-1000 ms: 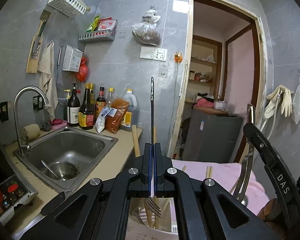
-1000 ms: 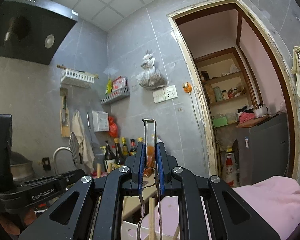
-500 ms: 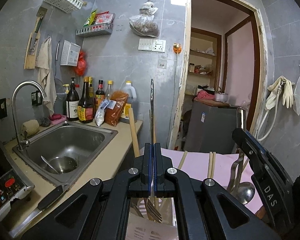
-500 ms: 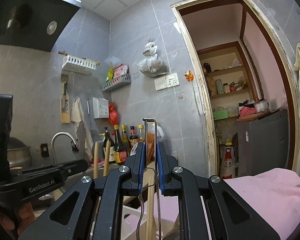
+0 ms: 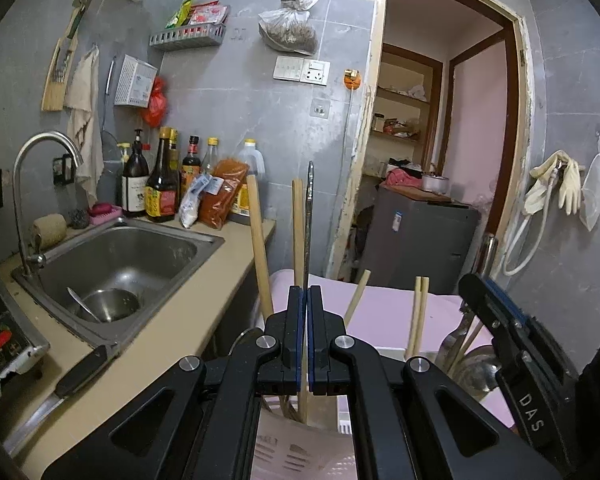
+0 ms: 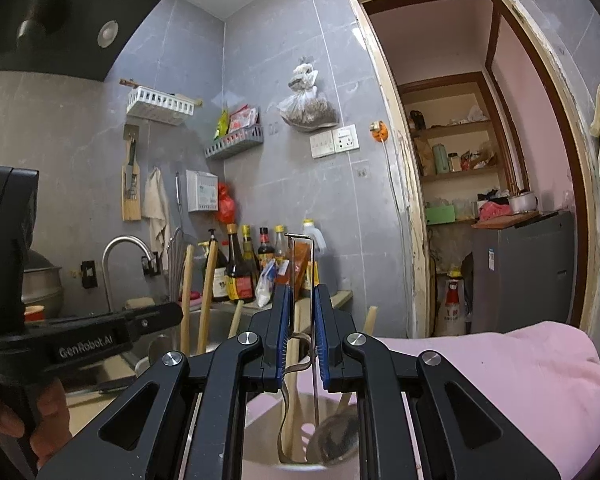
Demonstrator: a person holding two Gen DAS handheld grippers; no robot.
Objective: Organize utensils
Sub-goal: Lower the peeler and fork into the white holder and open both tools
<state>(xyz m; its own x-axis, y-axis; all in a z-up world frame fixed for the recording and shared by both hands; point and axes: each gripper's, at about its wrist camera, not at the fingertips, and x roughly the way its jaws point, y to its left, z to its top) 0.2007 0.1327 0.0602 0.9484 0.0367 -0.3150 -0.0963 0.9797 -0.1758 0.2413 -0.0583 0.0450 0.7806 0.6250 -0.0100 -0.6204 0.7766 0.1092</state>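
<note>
The left tool [image 5: 308, 300] pinches a thin, stiff, slippery fork [image 5: 309, 216] mid-handle over the holder [image 5: 296, 452] — the right tool [image 6: 300, 308] clamps a light wire-handled ladle [image 6: 300, 264], bowl already inside.

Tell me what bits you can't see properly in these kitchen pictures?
- Fork tines: left wrist view, hidden below the shut left gripper.
- Ladle bowl: right wrist view, partly behind the right gripper and cut by the bottom edge.
- Holder: left wrist view, mostly covered by the gripper body.
- Bottle labels: too small to read.
</note>
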